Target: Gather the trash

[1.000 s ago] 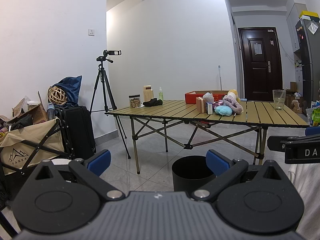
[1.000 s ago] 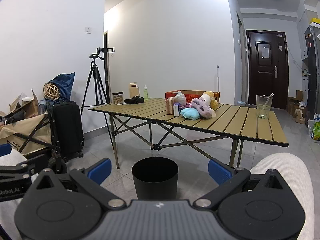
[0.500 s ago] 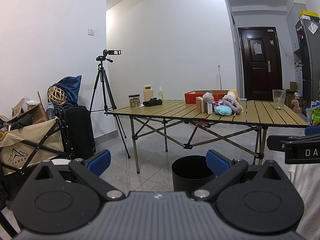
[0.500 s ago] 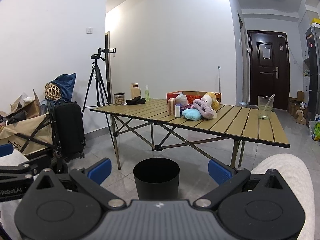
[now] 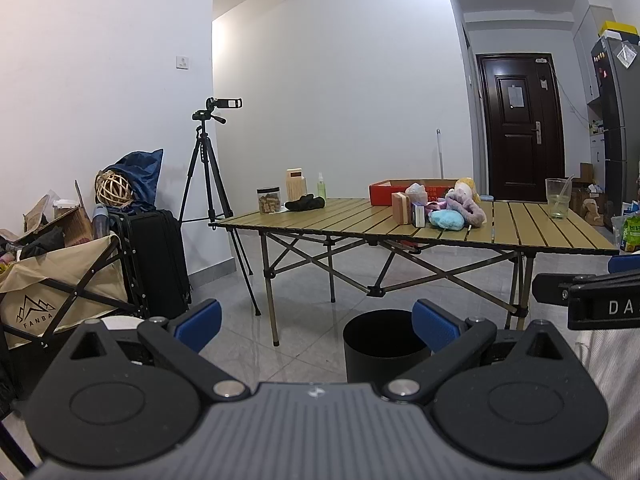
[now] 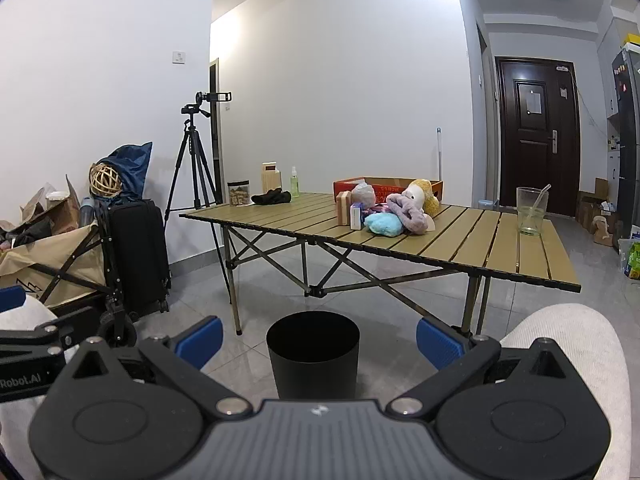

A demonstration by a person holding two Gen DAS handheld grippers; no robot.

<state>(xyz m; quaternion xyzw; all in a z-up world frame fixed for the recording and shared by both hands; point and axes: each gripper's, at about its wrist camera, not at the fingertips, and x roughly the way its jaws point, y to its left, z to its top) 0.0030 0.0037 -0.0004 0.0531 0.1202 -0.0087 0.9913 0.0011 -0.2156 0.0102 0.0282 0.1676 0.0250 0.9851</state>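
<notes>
A black round bin [image 5: 382, 342] [image 6: 313, 354] stands on the tiled floor in front of a folding slatted table [image 5: 352, 222] [image 6: 460, 244]. On the table sits a pile: small boxes [image 6: 344, 208], a crumpled bag [image 6: 363, 194], a light blue soft lump [image 6: 383, 224], plush toys [image 6: 412, 206]. My left gripper [image 5: 316, 326] is open and holds nothing, low and well short of the table. My right gripper [image 6: 318, 338] is open too, empty, with the bin between its fingers in view.
A clear cup with a straw [image 6: 530, 210] stands at the table's right end. A jar, wooden block, spray bottle and black cloth [image 5: 305, 203] sit at its left end, a red box [image 5: 400, 190] behind. Tripod [image 5: 208, 168], suitcase [image 5: 154, 260] and folding wagon [image 5: 60, 280] line the left wall.
The right wrist view has shifted slightly to the right, so the bin and table sit a little further right in it. The left gripper has hardly moved. Both stay open.
</notes>
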